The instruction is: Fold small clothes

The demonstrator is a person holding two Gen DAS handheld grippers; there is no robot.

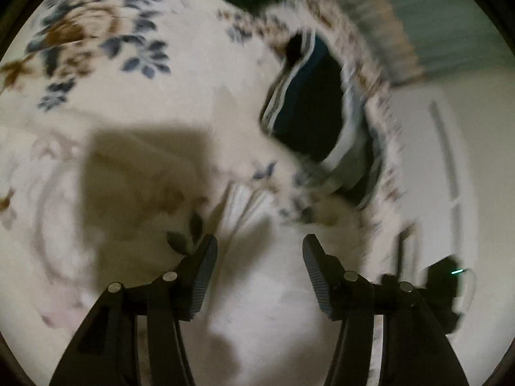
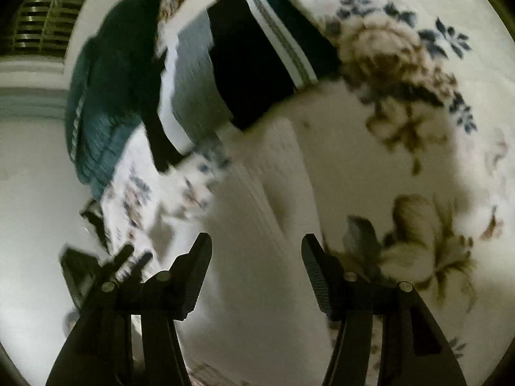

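A dark folded garment with white striped bands [image 1: 305, 109] lies on a cream floral blanket [image 1: 128, 128] near its right edge. In the right wrist view the same dark garment [image 2: 257, 61] lies at the top centre, with a grey piece [image 2: 190, 87] beside it. A white ribbed cloth [image 2: 273, 186] lies on the blanket just ahead of my right gripper [image 2: 256, 247]. The white cloth [image 1: 244, 206] also shows ahead of my left gripper [image 1: 259, 247]. Both grippers are open and empty above the blanket. Both views are blurred.
A teal knitted cloth [image 2: 93, 109] hangs over the blanket's far left edge. A pale floor [image 1: 450, 160] lies beyond the blanket's fringed edge [image 1: 379, 128]. The other gripper [image 2: 119, 267] shows at lower left of the right wrist view. A slatted vent [image 2: 42, 25] is at top left.
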